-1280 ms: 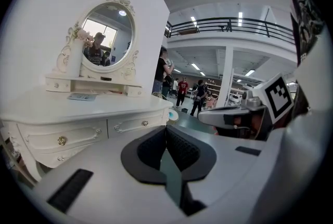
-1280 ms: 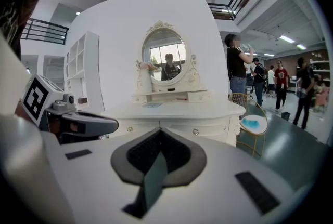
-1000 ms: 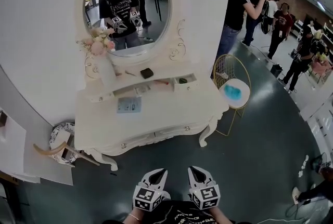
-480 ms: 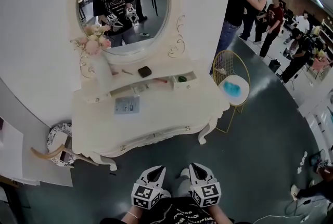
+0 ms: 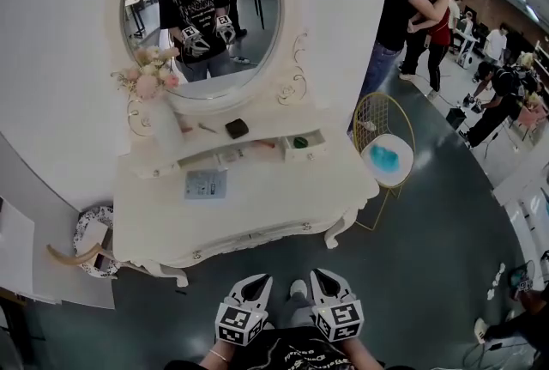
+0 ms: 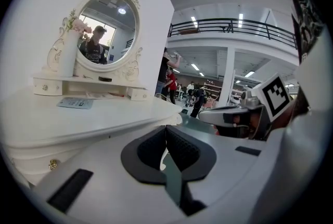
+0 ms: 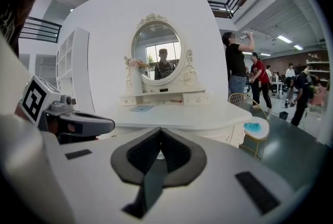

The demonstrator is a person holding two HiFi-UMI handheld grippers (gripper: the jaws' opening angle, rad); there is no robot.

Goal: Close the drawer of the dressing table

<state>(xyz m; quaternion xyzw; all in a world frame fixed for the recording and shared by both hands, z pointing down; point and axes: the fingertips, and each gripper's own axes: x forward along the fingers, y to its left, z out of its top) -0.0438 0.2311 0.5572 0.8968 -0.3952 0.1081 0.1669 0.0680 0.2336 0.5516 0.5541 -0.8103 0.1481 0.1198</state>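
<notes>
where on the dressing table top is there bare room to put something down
The tabletop is bare right of the leaflet, from the open small drawer down to the front edge. A narrower strip lies left of the leaflet. The shelf under the mirror is crowded: vase, black box.

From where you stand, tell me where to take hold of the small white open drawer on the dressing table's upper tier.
Take the small white drawer by its front panel, at the little knob. It juts out of the raised tier with its front facing you, so come from the front over the white tabletop. A push toward the oval mirror would probably be enough.
</notes>
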